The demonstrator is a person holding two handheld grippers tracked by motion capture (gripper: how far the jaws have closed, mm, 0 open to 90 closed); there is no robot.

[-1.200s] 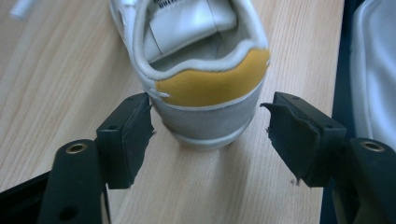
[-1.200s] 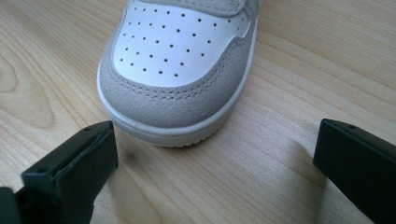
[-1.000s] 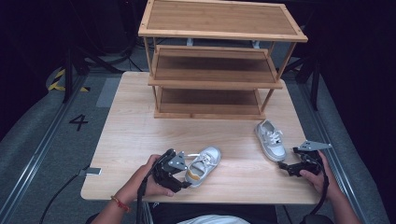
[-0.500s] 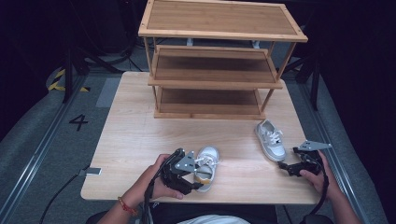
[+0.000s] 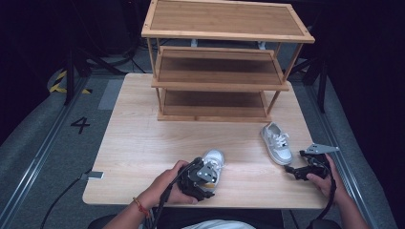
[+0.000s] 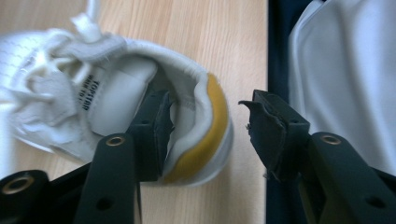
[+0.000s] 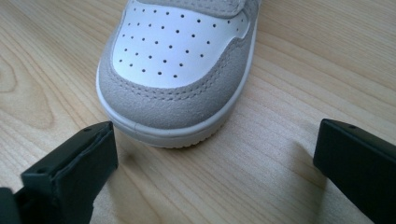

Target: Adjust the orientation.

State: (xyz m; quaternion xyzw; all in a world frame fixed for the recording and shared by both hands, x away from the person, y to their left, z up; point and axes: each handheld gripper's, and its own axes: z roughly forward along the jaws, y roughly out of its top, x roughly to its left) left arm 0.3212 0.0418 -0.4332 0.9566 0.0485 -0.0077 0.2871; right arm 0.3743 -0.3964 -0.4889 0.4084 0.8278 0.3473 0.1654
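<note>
White shoes: two (image 5: 210, 164) (image 5: 277, 142). Left gripper (image 6: 205, 128) agape, straddling heel; right gripper (image 7: 215, 154) wide, probably untouching.

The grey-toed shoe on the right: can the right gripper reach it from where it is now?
Probably yes: the right gripper is open, its jaws either side of the shoe's toe, with bare table between.

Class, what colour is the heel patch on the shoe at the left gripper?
Yellow heel patch, clearest in the left gripper view.

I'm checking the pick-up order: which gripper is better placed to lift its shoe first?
Left. The left gripper already straddles the heel of its shoe, one jaw inside. The right gripper is open short of the other shoe.
</note>
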